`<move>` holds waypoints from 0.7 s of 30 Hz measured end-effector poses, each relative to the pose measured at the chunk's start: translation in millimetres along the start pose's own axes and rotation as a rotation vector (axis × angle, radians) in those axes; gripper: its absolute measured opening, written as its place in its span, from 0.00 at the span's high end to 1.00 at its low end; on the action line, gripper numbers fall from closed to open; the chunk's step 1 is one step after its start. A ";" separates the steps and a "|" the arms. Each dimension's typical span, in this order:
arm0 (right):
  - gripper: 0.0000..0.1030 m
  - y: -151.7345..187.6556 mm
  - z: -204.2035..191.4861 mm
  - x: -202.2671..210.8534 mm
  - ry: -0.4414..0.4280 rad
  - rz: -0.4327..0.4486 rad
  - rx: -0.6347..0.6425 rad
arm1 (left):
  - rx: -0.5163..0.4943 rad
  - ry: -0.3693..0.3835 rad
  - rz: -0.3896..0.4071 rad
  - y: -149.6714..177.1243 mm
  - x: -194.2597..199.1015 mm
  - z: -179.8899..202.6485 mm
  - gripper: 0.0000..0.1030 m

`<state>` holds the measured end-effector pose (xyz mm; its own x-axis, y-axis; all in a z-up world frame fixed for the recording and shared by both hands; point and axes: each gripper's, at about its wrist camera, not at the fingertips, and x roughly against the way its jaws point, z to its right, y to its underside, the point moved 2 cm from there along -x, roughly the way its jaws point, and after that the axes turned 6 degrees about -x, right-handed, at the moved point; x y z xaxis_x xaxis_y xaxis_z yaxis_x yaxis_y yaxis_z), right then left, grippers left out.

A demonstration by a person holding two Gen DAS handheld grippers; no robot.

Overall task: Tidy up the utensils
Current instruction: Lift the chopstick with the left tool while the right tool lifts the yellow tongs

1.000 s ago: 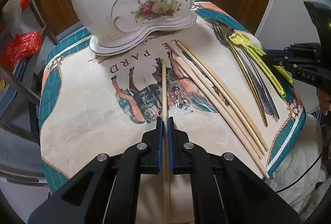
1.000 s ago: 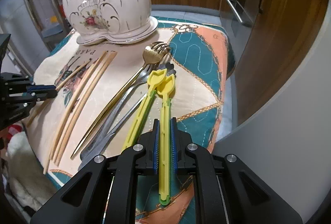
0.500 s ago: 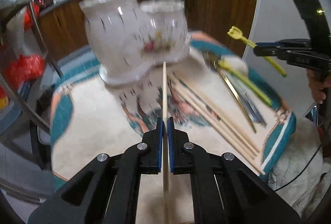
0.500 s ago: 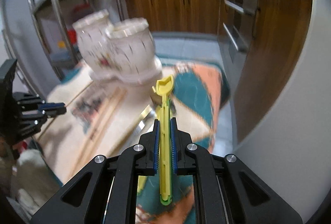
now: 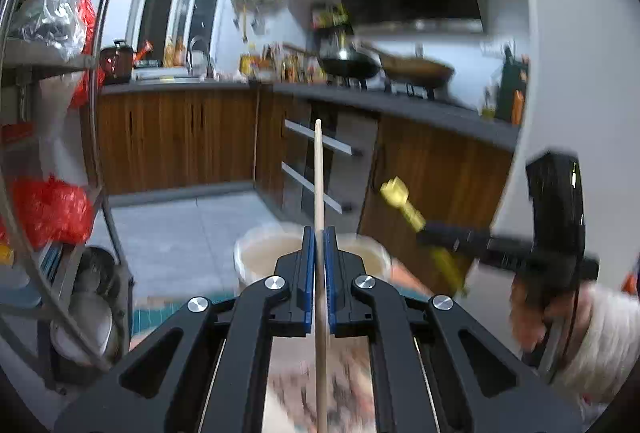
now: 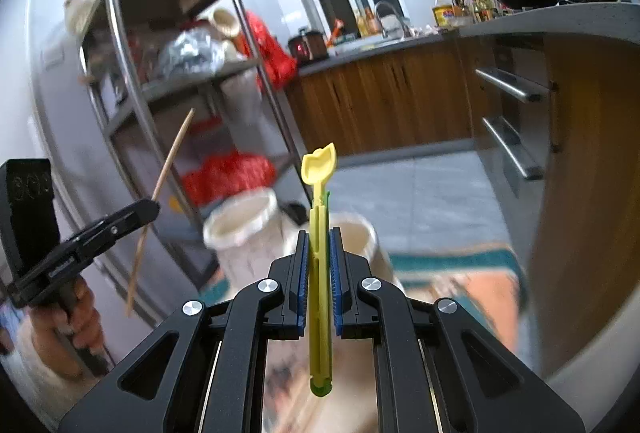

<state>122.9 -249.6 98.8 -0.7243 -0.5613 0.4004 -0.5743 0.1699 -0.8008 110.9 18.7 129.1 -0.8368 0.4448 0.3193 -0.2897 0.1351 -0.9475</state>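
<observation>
Two grippers were raised above the table, each clamped on one utensil. The left gripper (image 5: 319, 233) had its jaws pressed narrow on a chopstick (image 5: 319, 169), which ran straight between the blue pads (image 5: 308, 273); its tip stood out past them toward 12 o'clock and its tail trailed back toward 6 o'clock between the black arms. In the right wrist view the same gripper (image 6: 154, 207) sat at 9 o'clock, the chopstick (image 6: 168, 169) crossing it on a slant from 7 to 1 o'clock, with a hand (image 6: 76, 317) on the grip below.

The right gripper (image 6: 319, 233) was closed on a yellow fork (image 6: 319, 169), its shaft pinched between the pads (image 6: 303, 273), its head clear of the jaws at 12 o'clock and its end hanging back at 6 o'clock. From the left wrist view this gripper (image 5: 422, 229) lay at 3 o'clock, the fork (image 5: 396, 195) jutting toward 10 o'clock.

A blurred white holder (image 6: 240, 221) with two cups stood just beyond both sets of fingertips, below the raised utensils. Wooden cabinets (image 6: 384, 101) filled the background.
</observation>
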 end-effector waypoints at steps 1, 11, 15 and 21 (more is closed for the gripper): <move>0.89 -4.1 0.0 -5.5 -0.012 0.014 -0.011 | 0.007 -0.001 0.016 -5.8 -6.6 -2.4 0.95; 0.89 -18.2 5.0 -63.4 0.032 0.136 -0.018 | 0.081 -0.090 0.121 -28.4 -69.2 -27.4 0.95; 0.89 -9.7 10.2 -79.0 0.065 0.118 0.000 | 0.097 -0.100 0.102 -16.2 -85.7 -33.6 0.95; 0.89 1.3 9.3 -80.1 0.070 0.084 0.038 | 0.067 -0.098 0.081 0.8 -80.4 -34.8 0.95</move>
<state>183.7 -211.9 61.5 -0.7952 -0.4881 0.3598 -0.4961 0.1823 -0.8489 194.1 13.8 102.2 -0.8989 0.3631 0.2451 -0.2471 0.0418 -0.9681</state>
